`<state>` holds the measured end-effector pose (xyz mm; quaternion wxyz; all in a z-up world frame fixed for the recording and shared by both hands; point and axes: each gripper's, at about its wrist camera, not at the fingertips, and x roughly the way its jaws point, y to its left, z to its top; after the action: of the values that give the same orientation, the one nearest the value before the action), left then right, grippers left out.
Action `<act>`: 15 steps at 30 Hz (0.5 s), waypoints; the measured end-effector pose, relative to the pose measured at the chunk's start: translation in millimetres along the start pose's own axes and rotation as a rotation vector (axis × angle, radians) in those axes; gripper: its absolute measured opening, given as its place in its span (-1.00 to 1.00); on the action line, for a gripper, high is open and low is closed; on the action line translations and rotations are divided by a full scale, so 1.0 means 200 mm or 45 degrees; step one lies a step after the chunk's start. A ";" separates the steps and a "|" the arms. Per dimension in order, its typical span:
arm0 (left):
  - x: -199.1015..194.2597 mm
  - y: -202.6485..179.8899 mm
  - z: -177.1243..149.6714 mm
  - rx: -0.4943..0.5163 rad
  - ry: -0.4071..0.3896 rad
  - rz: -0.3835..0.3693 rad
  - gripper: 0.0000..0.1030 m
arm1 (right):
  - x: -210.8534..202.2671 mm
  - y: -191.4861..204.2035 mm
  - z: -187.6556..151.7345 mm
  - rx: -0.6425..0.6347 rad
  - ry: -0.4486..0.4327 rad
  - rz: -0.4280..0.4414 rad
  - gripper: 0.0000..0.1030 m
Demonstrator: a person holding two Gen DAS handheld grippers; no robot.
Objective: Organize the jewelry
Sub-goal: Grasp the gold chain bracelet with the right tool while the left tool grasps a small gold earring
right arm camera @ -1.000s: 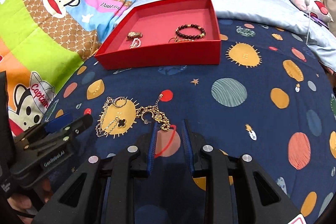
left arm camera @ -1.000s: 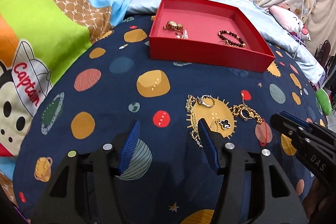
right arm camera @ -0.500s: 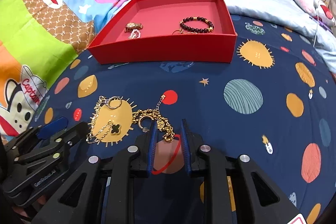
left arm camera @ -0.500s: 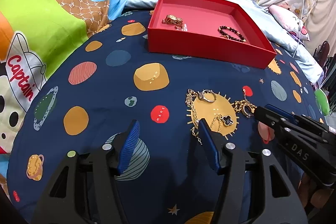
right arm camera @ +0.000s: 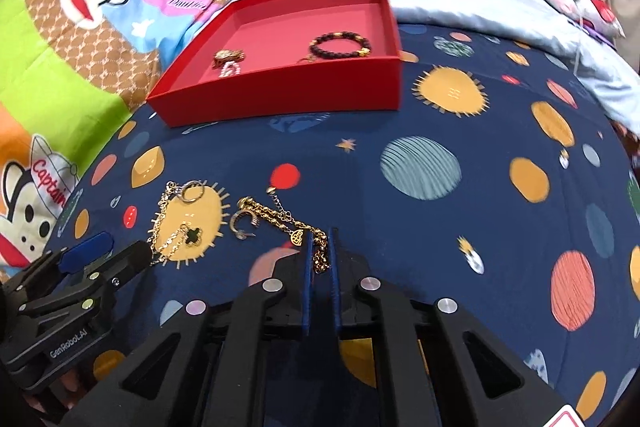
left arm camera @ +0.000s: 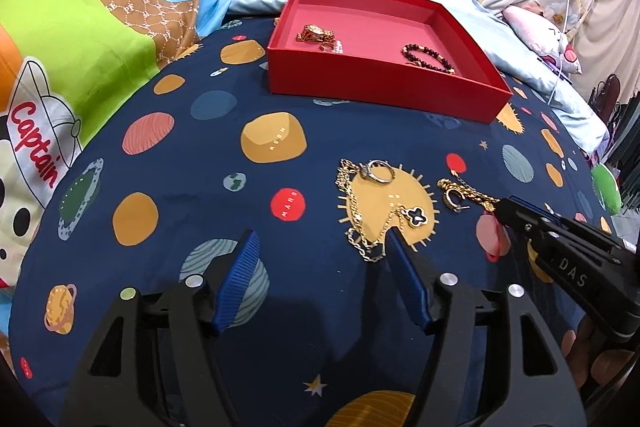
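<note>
The right tongs point steeply down at the bed, their ribbed blue pads having just been closing, and now pinch the near end of a gold link bracelet whose beaded chain and small heart charm trail away up-left across the cloth. Just beside that chain lies a small curved silver-and-gold earring. The left tongs tilt down at a similar slant with their jaws spread wide, having just been opening further; nothing is gripped between them, though the right blue pad's tip sits at the lower loop of a fine gold necklace with a black clover pendant. A silver ring rests at the top of that necklace, on a printed yellow sun. Everything lies on a smooth navy bedsheet patterned with flat orange, pink and teal planets. Farther back stands a shallow square red box with matte cardboard walls; inside it, to the left, sit a gold cluster piece and a small pearly item, and to the right a round dark beaded bracelet with gold beads. A bright cartoon-monkey quilt lies left of the sheet, with pale blue and floral bedding behind.
</note>
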<state>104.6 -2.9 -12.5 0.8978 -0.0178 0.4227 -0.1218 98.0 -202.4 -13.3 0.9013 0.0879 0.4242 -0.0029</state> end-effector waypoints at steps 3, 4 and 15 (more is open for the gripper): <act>0.01 -0.01 0.00 0.005 -0.003 0.002 0.22 | -0.02 -0.05 -0.01 0.050 -0.002 0.035 -0.87; 0.01 -0.02 0.00 0.006 -0.005 -0.004 0.22 | -0.02 -0.05 -0.02 0.054 -0.002 0.038 -0.87; 0.07 -0.12 0.04 0.113 0.012 0.087 -0.31 | -0.01 -0.04 -0.02 0.067 -0.003 0.051 -0.87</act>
<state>114.6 -29.3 -13.7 0.8994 0.0372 0.4216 -0.1098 93.6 -210.7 -15.0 0.8990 0.1200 0.4212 0.0037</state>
